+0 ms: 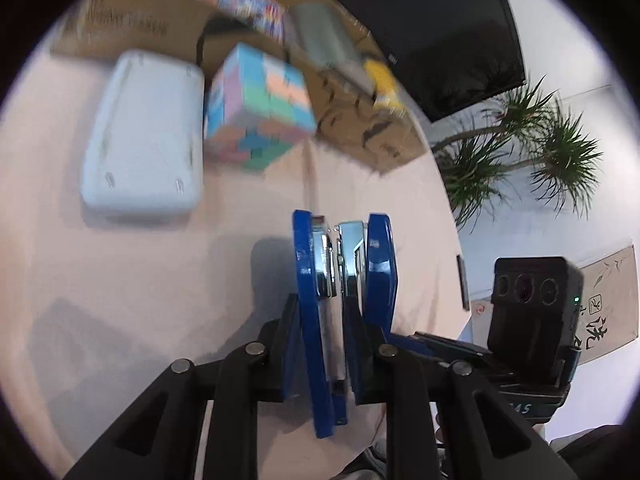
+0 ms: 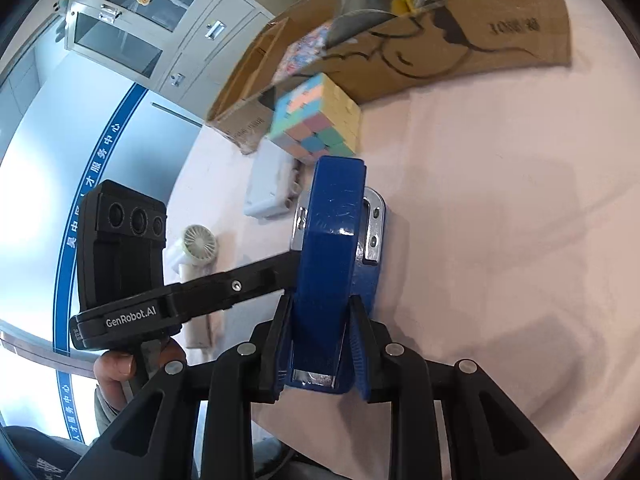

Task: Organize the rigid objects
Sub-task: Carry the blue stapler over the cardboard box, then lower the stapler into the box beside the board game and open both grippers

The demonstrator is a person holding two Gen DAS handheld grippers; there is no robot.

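Both grippers hold one blue stapler with chrome parts above the pink table. In the left wrist view my left gripper (image 1: pixel 320 364) is shut on the stapler (image 1: pixel 344 264), seen from its side. In the right wrist view my right gripper (image 2: pixel 318 344) is shut on the same stapler (image 2: pixel 332 240), seen from its top; the left gripper's black body (image 2: pixel 120 248) reaches in from the left. A pastel block cube (image 1: pixel 260 108) stands ahead, also in the right wrist view (image 2: pixel 316 120).
An open cardboard box (image 2: pixel 460 40) with tape rolls and other items lies at the table's back (image 1: pixel 360 120). A white flat case (image 1: pixel 144 132) lies left of the cube. A small white fan (image 2: pixel 198 244) lies near the table edge.
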